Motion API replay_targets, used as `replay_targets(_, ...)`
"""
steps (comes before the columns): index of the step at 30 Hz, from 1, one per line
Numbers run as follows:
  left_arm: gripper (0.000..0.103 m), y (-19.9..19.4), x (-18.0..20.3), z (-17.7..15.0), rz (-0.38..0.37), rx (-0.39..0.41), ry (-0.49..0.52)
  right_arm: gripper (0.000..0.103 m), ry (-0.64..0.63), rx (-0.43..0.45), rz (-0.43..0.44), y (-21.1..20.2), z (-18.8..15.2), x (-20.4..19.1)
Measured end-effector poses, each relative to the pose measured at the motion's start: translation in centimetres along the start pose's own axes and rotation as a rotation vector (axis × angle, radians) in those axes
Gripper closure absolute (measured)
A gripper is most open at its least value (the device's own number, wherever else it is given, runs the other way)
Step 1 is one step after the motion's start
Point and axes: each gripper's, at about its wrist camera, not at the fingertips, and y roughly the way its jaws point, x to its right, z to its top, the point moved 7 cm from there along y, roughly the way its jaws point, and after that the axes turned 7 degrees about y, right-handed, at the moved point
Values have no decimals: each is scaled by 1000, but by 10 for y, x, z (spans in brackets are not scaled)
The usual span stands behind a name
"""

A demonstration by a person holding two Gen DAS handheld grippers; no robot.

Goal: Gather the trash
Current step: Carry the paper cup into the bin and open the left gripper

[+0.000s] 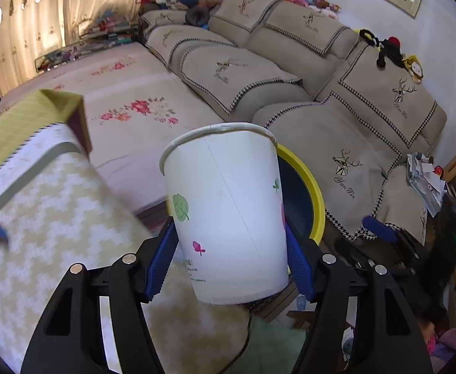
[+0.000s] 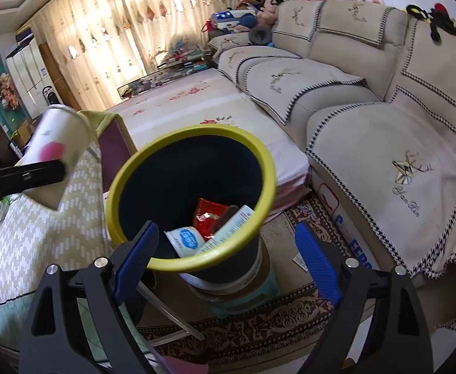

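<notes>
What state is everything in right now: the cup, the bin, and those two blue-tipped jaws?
Paper cup: upright, clamped in the left gripper.
Left gripper: jaws shut on the cup's sides.
Right gripper: jaws open, nothing between them, above the bin's near rim.
Trash bin: upright, uncovered, partly filled.
Wrappers: lying in the bin's bottom.

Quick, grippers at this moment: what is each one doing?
Left gripper: closed on the paper cup.
Right gripper: open, nothing between its fingers, above the bin.
</notes>
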Motion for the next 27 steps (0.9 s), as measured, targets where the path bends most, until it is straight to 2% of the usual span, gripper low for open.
replay_targets(7, 34, 49, 1, 20, 0, -33, -18, 18, 39, -14, -13, 3, -5, 21)
replay_targets(9, 27, 49, 1, 21, -7, -26, -27, 18, 45, -19, -10, 5, -6, 21)
replay_targets(11, 25, 41, -1, 20, -2, -5, -20, 18, 44, -23, -5, 7, -7, 19)
replay_targets(19, 19, -39, -26, -5, -6, 111, -76, 18, 16, -44, 28, 15, -13, 0)
replay_targets(24, 16, -108, -52, -39, 33, 214, -127, 18, -21, -50, 48, 16, -12, -21)
replay_targets(27, 15, -151, -76, -66, 89, 277, -174, 18, -59, -54, 72, 17, -10, -42)
